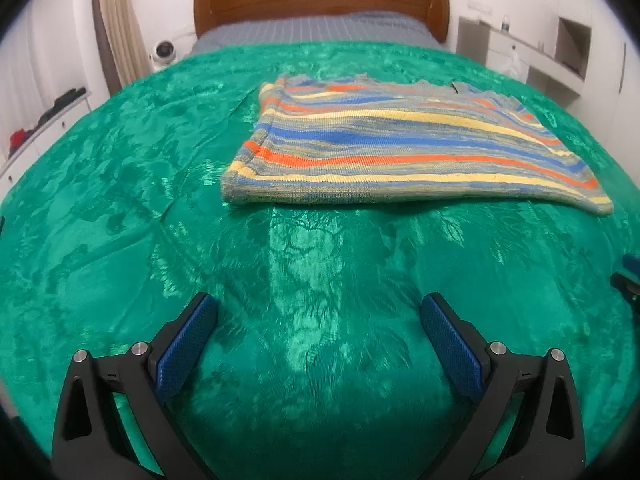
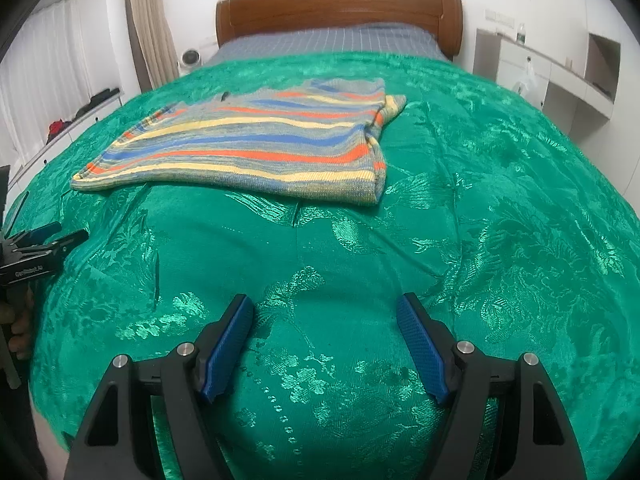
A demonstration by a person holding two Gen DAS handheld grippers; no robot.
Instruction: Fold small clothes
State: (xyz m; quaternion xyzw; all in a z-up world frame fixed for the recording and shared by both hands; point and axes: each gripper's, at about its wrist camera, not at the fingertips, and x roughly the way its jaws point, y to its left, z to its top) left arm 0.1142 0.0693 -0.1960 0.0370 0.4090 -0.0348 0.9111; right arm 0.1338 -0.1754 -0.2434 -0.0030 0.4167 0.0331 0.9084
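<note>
Window side: white curtains and a low white shelf with dark and red items on it stood past the bed's left edge; a beige curtain hung behind it.
Small white device: a round white gadget sat just off the bed's far left corner.
Left tongs: jaws stood wide, blue pads apart, nothing between them, only bedspread below; they hung over the near edge of the bed, tipped downward. In the right wrist view they showed at the left border, with fingers of a hand below.
Bedspread: shiny green patterned cloth covered most of the bed, creased in places.
Sweater: a knitted garment striped in blue, orange, yellow and grey lay flat on the bedspread around the middle of the bed, well apart from both tongs. It looked folded, one sleeve turned in along its right side. A small dark mark sat near its far edge.
Headboard: brown wood at the far end, with grey checked bedding bare before it.
Right tongs: jaws stood wide and empty over the near edge of the bed; one tip showed at the right border of the left wrist view.
Wall units: white cabinets and open niches stood past the bed's right edge, with a small bottle on top.
</note>
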